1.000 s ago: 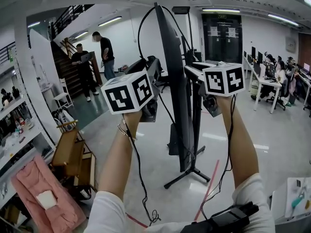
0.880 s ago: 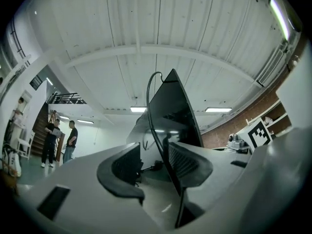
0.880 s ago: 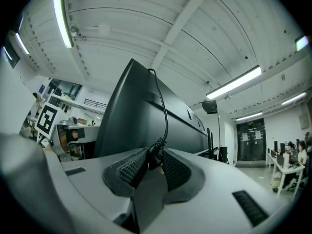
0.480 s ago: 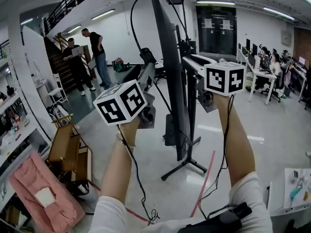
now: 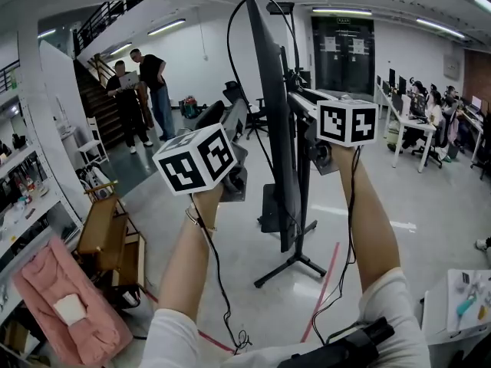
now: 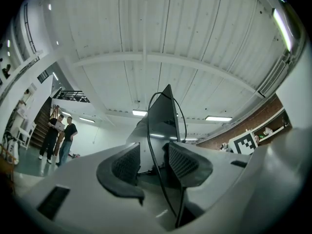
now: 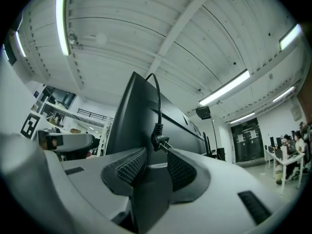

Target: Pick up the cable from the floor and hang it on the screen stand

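The black cable (image 5: 229, 48) loops over the top edge of the dark screen (image 5: 268, 113), which stands edge-on on its black stand (image 5: 295, 263). My left gripper (image 5: 232, 121) is left of the screen. Its jaws (image 6: 153, 157) are open, and the thin cable (image 6: 148, 130) runs loosely between the pads and up over the screen (image 6: 163, 116). My right gripper (image 5: 303, 98) is on the screen's other side. Its jaws (image 7: 156, 162) have just been opening. The cable's plug (image 7: 158, 140) hangs at their tips, not pressed by either pad.
Two people (image 5: 142, 90) stand by the staircase at the back left. A wooden cart (image 5: 107, 236) and a pink cloth (image 5: 61, 297) are at the lower left. People sit at desks (image 5: 430, 113) on the right. A red line (image 5: 326, 290) marks the floor.
My left gripper has sunk a little beside the screen. The right gripper has stayed close to the screen's back. The cable still arches over the screen's top.
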`<state>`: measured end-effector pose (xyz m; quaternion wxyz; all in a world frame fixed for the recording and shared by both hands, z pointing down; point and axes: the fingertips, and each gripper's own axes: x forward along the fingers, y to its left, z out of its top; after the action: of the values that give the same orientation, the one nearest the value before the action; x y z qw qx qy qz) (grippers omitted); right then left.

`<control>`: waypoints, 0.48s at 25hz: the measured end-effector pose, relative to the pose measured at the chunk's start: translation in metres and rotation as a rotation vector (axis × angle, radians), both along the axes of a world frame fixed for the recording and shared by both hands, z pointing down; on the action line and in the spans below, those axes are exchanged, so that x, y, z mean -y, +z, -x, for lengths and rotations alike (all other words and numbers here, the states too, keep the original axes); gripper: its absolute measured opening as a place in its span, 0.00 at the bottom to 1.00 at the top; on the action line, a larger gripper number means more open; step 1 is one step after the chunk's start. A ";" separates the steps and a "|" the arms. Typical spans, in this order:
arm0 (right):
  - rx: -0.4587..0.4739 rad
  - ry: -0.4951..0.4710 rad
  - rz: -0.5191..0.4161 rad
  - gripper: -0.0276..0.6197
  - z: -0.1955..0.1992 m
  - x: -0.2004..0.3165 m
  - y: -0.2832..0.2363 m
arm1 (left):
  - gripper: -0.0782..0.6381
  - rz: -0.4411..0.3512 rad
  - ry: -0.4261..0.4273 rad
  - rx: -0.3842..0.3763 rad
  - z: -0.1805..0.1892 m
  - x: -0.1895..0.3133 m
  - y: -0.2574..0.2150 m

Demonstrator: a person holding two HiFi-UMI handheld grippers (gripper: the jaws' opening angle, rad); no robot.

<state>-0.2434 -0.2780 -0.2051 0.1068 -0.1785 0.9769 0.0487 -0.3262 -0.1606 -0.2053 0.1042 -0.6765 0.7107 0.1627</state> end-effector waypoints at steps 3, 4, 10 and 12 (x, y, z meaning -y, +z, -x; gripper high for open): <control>0.010 -0.003 0.002 0.23 -0.001 -0.005 0.001 | 0.36 0.016 -0.010 0.021 -0.001 -0.004 0.002; 0.011 -0.002 0.001 0.23 -0.002 -0.007 0.000 | 0.36 0.019 -0.011 0.022 -0.001 -0.005 0.003; 0.027 -0.002 -0.006 0.23 -0.015 -0.016 0.001 | 0.36 0.033 -0.005 0.018 -0.005 -0.005 0.010; 0.032 0.002 -0.005 0.23 -0.019 -0.018 0.003 | 0.36 0.040 0.002 0.009 -0.006 -0.003 0.015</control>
<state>-0.2239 -0.2598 -0.2023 0.1225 -0.1799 0.9748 0.0482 -0.3201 -0.1577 -0.1904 0.0936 -0.6799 0.7125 0.1456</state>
